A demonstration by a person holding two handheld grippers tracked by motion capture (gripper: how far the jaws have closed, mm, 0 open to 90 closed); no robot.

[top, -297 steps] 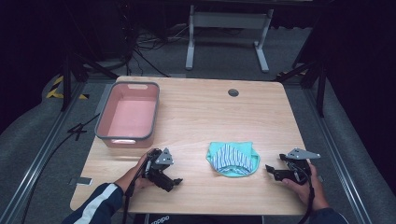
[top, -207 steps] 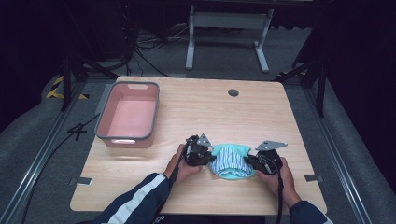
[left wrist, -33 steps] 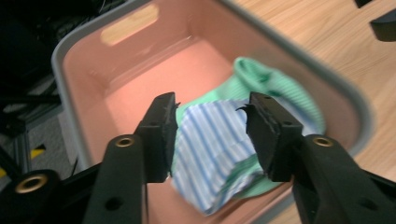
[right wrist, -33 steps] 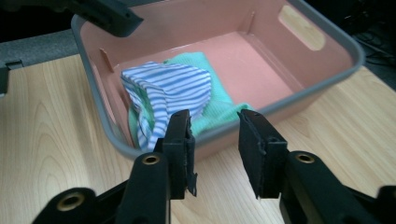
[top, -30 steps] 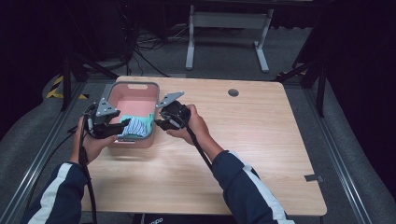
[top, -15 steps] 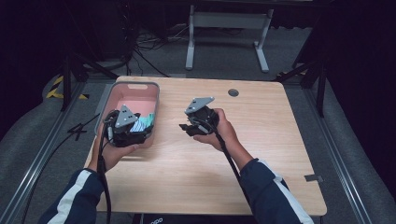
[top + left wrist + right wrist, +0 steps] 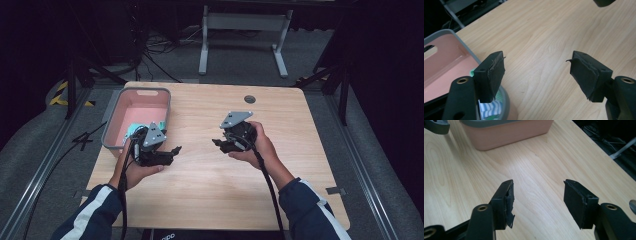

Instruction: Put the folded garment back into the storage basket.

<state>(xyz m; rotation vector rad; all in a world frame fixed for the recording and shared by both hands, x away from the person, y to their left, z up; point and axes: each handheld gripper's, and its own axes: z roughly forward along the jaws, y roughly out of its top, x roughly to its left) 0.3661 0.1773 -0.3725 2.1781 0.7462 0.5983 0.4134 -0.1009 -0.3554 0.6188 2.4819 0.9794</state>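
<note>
A teal striped cloth (image 7: pixel 133 130) lies bunched in the near end of the pink bin (image 7: pixel 146 107) with a grey rim. In the left gripper view a bit of the cloth (image 7: pixel 489 109) shows behind the left jaw, inside the bin's rim (image 7: pixel 441 32). My left gripper (image 7: pixel 173 150) hovers just right of the bin's near corner, open and holding nothing, and its jaws (image 7: pixel 537 72) frame bare wood. My right gripper (image 7: pixel 217 143) is over the table's middle, open and empty (image 7: pixel 537 200), and it faces the bin's side wall (image 7: pixel 509 132).
The wooden table (image 7: pixel 280 170) has a round cable hole (image 7: pixel 249 99) at the back. A metal stand (image 7: pixel 242 22) and cables lie on the floor behind. Rails run along both sides of the table. The left gripper's body (image 7: pixel 436 125) shows at the right gripper view's top left.
Ten seconds ago the cloth lay on the table; both grippers carried it to the bin. In the last half second my left gripper let go and drew back rightward, and the right one moved away.
</note>
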